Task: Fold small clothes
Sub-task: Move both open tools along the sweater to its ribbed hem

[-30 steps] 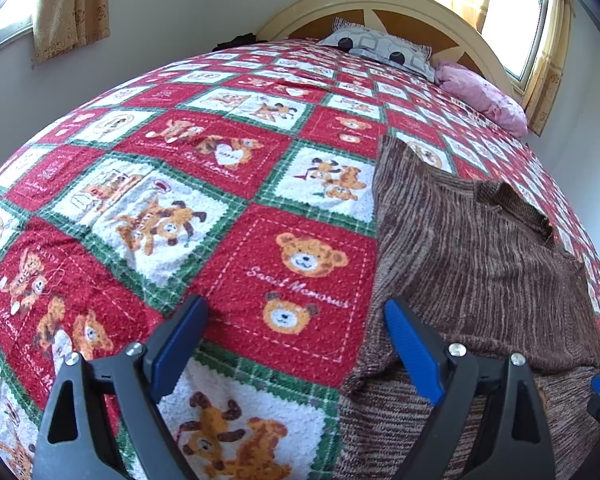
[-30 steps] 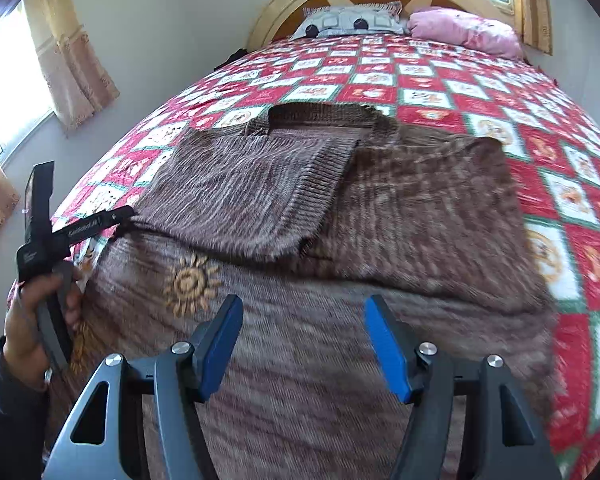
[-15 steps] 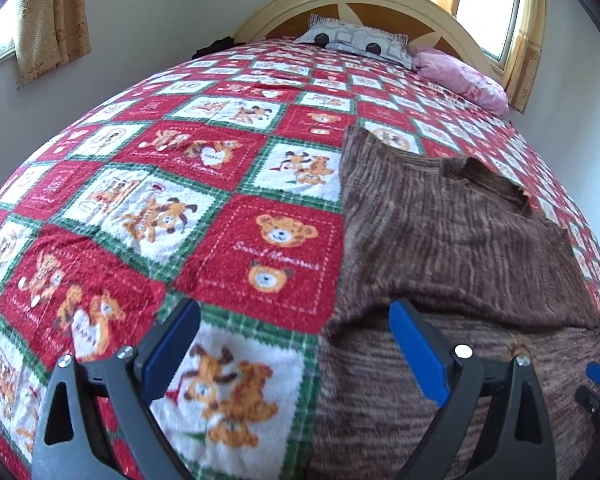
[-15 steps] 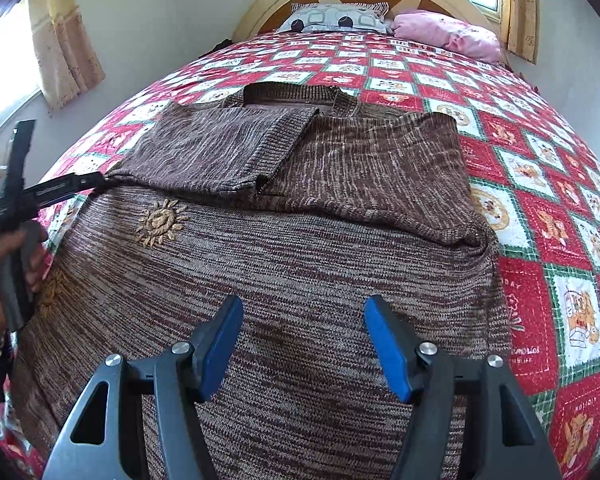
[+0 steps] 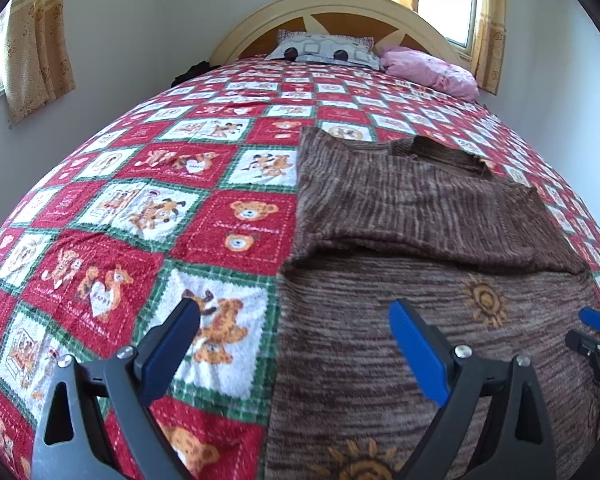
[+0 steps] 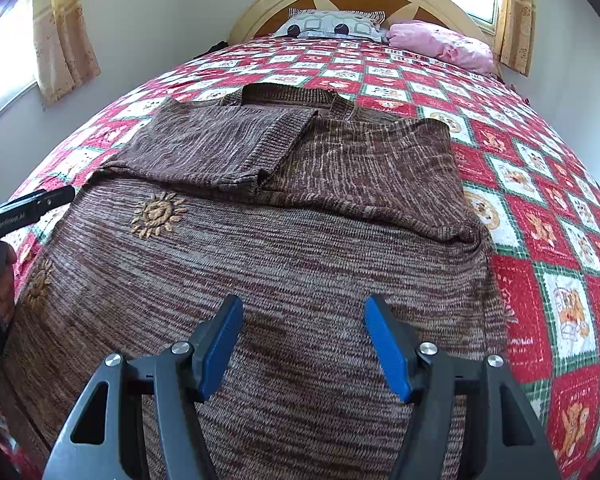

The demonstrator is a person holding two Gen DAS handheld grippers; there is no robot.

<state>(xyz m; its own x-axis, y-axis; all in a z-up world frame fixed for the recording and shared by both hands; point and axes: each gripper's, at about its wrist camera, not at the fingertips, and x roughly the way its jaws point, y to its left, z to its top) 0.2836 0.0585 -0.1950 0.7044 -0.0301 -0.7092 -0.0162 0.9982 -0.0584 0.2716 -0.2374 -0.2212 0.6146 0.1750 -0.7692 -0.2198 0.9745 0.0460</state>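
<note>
Both grippers hovering, jaws wide apart, holding nothing: right gripper (image 6: 303, 346) over sweater (image 6: 284, 264) near hem, left gripper (image 5: 294, 354) straddling its left edge.

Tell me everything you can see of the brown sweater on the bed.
The brown sweater is a thick, ribbed knit streaked in lighter and darker brown, with tan sun motifs on its body. It lies flat on the quilt, collar toward the headboard. Both sleeves are folded inward across the chest, the left one overlapping the other, its ribbed cuff showing. Neither the left gripper nor the right gripper holds it; both hover open.
</note>
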